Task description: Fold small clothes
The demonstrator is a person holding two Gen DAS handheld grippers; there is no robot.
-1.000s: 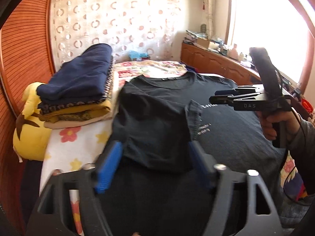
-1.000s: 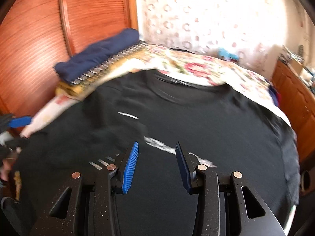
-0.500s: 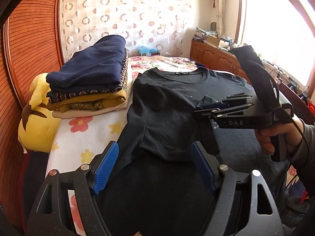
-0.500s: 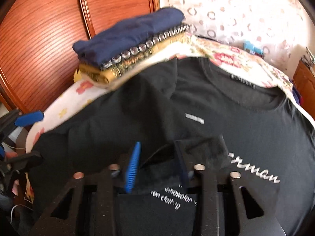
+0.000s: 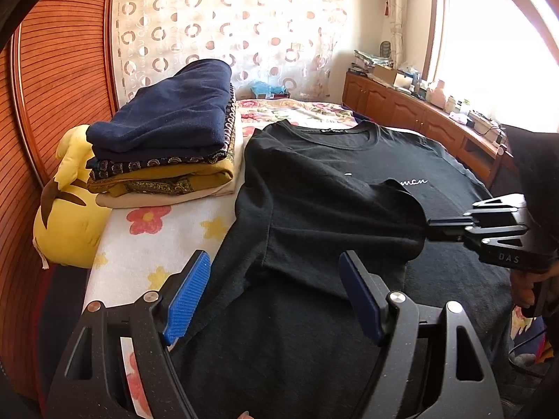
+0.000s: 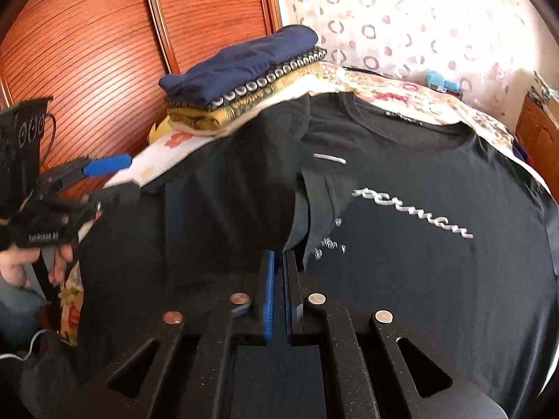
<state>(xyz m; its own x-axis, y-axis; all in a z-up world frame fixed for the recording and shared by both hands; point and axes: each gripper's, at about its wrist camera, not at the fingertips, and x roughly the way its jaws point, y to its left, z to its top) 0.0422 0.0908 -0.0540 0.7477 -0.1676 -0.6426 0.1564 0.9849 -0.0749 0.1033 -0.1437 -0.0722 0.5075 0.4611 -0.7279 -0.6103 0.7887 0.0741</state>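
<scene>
A black T-shirt (image 5: 349,174) with white lettering lies spread face up on the bed; it also fills the right wrist view (image 6: 419,192). Its left sleeve (image 5: 349,220) is folded inward across the chest. My right gripper (image 6: 278,262) is shut on the sleeve's edge (image 6: 314,209) and holds it slightly lifted; it shows in the left wrist view (image 5: 433,227) at the right. My left gripper (image 5: 276,293) is open and empty, hovering over the shirt's lower left part; it shows at the left of the right wrist view (image 6: 108,178).
A stack of folded clothes (image 5: 164,139), navy on top, sits at the bed's left on a flowered sheet (image 5: 150,237). A yellow plush toy (image 5: 66,216) lies beside it against the wooden wardrobe (image 5: 59,87). A wooden cabinet (image 5: 419,122) runs under the window.
My right gripper closed on the sleeve edge and pulled it right across the shirt. My left gripper drew back slightly, still open.
</scene>
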